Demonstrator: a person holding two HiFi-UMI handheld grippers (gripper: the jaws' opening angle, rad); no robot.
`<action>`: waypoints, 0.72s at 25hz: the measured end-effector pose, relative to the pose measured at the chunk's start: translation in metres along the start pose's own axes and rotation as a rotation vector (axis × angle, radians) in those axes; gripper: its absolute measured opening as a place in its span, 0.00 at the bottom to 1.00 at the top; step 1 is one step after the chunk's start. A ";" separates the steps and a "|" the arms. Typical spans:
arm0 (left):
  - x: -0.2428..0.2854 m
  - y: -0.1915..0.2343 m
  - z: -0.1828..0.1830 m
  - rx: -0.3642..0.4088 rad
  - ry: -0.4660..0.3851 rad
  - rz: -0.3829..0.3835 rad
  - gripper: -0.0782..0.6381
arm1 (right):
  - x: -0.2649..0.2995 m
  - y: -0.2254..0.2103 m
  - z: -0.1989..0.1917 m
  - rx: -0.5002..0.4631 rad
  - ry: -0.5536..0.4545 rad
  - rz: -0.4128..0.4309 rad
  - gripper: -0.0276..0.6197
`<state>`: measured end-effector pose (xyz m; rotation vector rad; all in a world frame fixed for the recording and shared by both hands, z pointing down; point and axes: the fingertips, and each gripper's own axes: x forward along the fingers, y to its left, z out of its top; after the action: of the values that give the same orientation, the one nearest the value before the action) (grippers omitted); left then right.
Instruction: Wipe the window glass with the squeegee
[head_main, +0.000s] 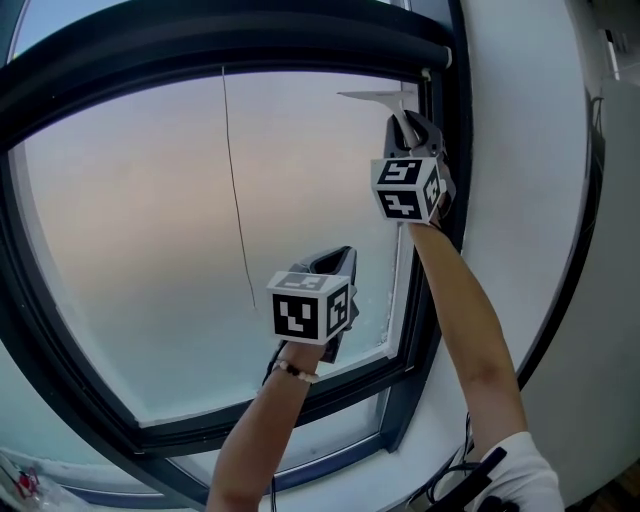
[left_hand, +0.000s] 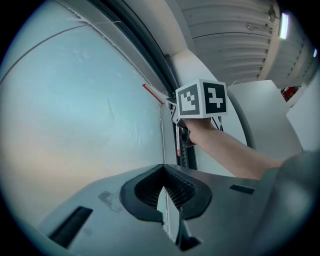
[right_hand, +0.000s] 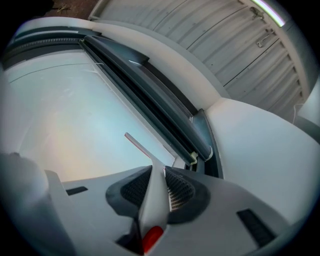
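The right gripper (head_main: 405, 125) clamps the squeegee (head_main: 375, 97) at the window glass (head_main: 150, 220); left gripper (head_main: 335, 258) jaws clenched, empty.

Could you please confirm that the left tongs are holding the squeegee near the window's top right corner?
Not quite: it is the right tongs that hold the squeegee near the top right corner of the window, as the right gripper view shows; the left tongs are shut on nothing.

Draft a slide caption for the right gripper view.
Right gripper clamps the squeegee handle, blade raised by the window glass near the corner of the dark frame.
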<state>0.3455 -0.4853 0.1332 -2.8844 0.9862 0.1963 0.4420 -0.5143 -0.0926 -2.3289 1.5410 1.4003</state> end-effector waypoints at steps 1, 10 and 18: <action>0.000 0.002 0.000 -0.002 0.000 0.002 0.11 | 0.001 0.003 -0.002 0.002 0.007 0.004 0.15; -0.002 0.008 -0.014 -0.032 0.015 0.014 0.11 | -0.023 0.018 -0.026 -0.017 0.026 0.015 0.15; -0.010 0.008 -0.004 -0.010 -0.024 0.042 0.11 | -0.058 0.039 -0.057 -0.005 0.064 0.055 0.15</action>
<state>0.3328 -0.4857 0.1384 -2.8649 1.0457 0.2387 0.4441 -0.5176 -0.0026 -2.3744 1.6315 1.3548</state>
